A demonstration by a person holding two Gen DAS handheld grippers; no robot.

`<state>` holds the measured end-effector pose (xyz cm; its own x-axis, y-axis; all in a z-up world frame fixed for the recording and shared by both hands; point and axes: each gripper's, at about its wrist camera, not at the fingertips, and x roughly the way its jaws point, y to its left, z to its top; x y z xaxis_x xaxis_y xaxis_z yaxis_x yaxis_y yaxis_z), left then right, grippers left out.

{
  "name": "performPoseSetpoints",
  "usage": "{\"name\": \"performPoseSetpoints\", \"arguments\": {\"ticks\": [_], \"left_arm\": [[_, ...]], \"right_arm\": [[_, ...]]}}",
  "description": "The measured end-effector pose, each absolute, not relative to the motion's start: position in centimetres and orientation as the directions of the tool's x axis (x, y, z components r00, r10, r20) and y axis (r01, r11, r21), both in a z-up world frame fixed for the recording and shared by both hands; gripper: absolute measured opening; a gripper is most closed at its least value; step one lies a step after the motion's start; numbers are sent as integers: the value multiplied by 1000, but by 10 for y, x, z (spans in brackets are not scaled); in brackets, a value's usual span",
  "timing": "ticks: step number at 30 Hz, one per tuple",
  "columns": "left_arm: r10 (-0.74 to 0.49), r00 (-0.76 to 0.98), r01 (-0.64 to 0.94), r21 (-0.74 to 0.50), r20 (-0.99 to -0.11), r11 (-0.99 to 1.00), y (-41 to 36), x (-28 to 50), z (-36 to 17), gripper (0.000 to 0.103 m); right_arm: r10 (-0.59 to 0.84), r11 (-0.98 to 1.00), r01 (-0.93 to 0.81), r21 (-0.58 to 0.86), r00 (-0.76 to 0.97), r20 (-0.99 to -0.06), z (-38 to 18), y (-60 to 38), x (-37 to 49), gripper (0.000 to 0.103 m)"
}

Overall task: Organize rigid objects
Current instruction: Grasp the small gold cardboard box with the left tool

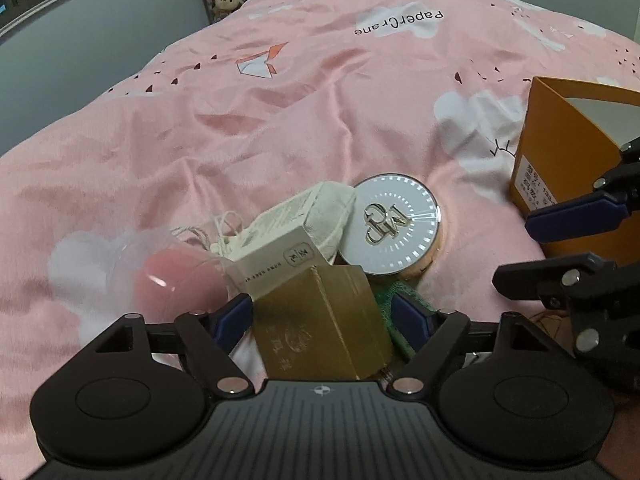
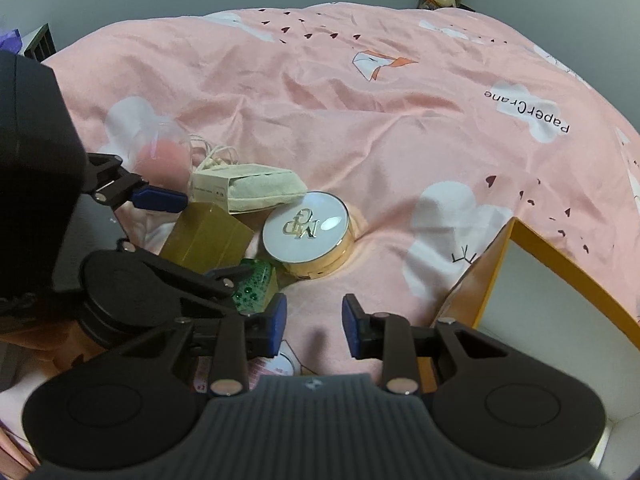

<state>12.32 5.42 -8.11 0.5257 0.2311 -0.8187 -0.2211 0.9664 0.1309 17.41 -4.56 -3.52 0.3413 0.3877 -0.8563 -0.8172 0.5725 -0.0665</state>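
Pink printed bedcover: gold rectangular carton between spread left gripper pads, seemingly untouched; round white compact beyond; right gripper parted, empty; orange cardboard box right.

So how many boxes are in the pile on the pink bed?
2. A gold box sits nearest, between the left gripper's fingers. A white box leans just behind it, against the cloth pouch. More may be hidden underneath.
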Motion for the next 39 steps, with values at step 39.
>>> {"name": "performPoseSetpoints", "arguments": {"ticks": [39], "left_arm": [[32, 497, -358, -171, -867, 918, 119, 99, -77, 68]], "right_arm": [[515, 520, -836, 173, 145, -845, -69, 15, 148, 11]]}}
